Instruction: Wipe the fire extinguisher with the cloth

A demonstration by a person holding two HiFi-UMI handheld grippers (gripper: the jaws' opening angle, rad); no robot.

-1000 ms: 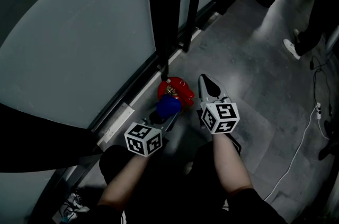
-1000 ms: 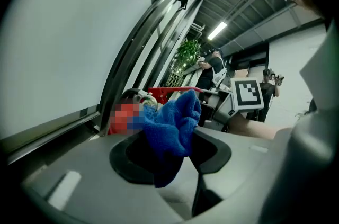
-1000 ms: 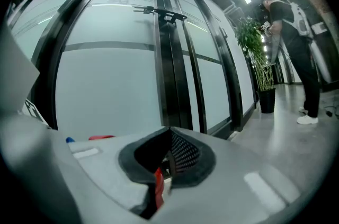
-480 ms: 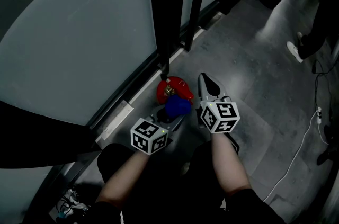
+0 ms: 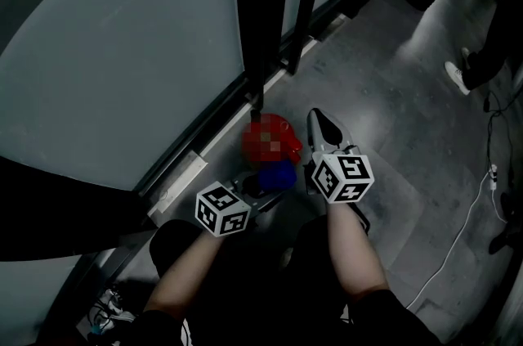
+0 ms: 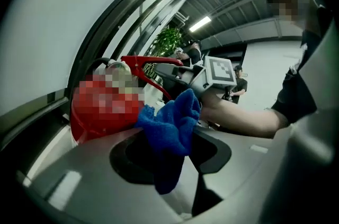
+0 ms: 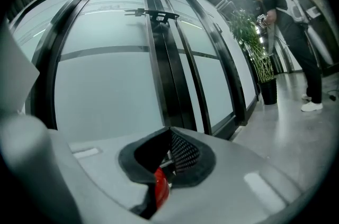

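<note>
**Fire extinguisher [image 5: 270, 138] at wall foot, cloth on its near side**

- Glass wall [image 5: 122, 50] runs along the far-left edge of the floor [image 5: 392, 91]. The extinguisher stands on the floor right at that edge, just ahead of both grippers.
- Orientation: the head view looks down onto its top, so I read it as upright, long axis vertical. Body is partly masked, so detail is limited.
- Right gripper [image 5: 320, 128]: just right of the extinguisher, jaws pointing away from the person. Jaws narrow, with a sliver of red pinched between them. Likely the red handle [image 6: 151, 61], which sticks out from the top toward this gripper.
- Left gripper [image 5: 260, 187]: nearer to the body, on its near side. Jaws clamped on the blue cloth [image 6: 172, 125], which bunches out front and touches the red shell low down.
- Key relation: the extinguisher lies straight ahead of the left jaws, cloth between them. My read is that strokes should run along the vertical axis or round the shell, with the right side steadying the top.
</note>
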